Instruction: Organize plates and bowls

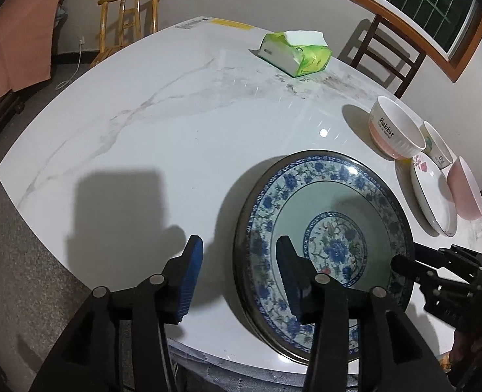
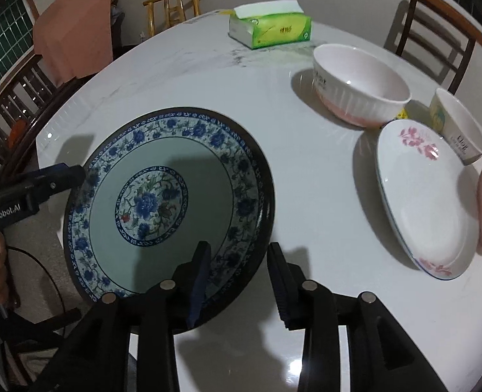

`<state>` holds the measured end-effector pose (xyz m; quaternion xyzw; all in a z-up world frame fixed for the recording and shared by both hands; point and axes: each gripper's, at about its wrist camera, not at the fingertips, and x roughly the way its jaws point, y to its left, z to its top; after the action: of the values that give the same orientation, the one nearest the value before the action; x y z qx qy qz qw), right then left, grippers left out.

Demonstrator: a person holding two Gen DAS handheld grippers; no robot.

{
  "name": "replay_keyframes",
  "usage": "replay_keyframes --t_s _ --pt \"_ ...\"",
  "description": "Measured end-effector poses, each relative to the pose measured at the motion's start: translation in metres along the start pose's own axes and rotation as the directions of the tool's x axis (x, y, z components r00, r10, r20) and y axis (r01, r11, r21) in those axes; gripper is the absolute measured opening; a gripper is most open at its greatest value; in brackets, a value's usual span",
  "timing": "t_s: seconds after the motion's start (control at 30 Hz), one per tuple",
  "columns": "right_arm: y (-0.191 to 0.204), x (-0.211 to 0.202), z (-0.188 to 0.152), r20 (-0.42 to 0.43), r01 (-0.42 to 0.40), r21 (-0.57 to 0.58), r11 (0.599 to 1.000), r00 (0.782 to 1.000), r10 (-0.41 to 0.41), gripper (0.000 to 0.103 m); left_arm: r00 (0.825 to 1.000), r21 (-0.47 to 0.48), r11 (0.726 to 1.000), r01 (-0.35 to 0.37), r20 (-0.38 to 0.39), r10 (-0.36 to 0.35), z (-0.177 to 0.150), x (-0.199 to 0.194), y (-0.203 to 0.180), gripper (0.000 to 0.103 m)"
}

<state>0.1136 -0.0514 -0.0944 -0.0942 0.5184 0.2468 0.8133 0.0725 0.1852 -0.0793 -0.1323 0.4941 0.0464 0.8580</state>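
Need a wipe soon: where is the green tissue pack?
The green tissue pack lies at the white marble table's far side, beyond the ribbed white-and-pink bowl.

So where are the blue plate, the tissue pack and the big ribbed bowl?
Blue plate (image 2: 162, 202), right wrist view, on its flowered centre.
Tissue pack (image 2: 273, 31), right wrist view, on its green side.
Ribbed bowl (image 1: 389, 137), left wrist view, on its outer wall by the lettering.

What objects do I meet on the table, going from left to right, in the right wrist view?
Blue floral plate → green tissue box → ribbed white bowl → white plate with pink flowers.
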Motion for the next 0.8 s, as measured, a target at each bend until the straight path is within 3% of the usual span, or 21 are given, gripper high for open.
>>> replay_keyframes --t_s 0.17,0.37,0.67,0.8 --pt "-0.027 -0.026 -0.005 0.11 -0.002 0.09 0.996 0.994 -0.008 0.036 0.998 -0.01 0.999 -0.039 0.056 0.039 0.0 -0.012 -0.014 0.044" --pt "-0.066 -0.062 -0.027 0.257 0.103 0.188 0.977 0.955 -0.15 0.036 0.983 0.048 0.995 -0.09 0.165 0.081 -0.001 -0.026 -0.062 0.051" --pt "-0.113 -0.089 -0.055 0.291 0.281 0.291 0.915 0.885 -0.365 0.037 0.984 0.152 0.987 -0.041 0.179 0.013 -0.009 -0.013 -0.153 0.06" --pt "-0.126 -0.091 -0.062 0.294 0.296 0.311 0.903 0.874 -0.387 0.037 0.983 0.167 0.985 -0.043 0.185 0.011 -0.009 -0.005 -0.183 0.061"
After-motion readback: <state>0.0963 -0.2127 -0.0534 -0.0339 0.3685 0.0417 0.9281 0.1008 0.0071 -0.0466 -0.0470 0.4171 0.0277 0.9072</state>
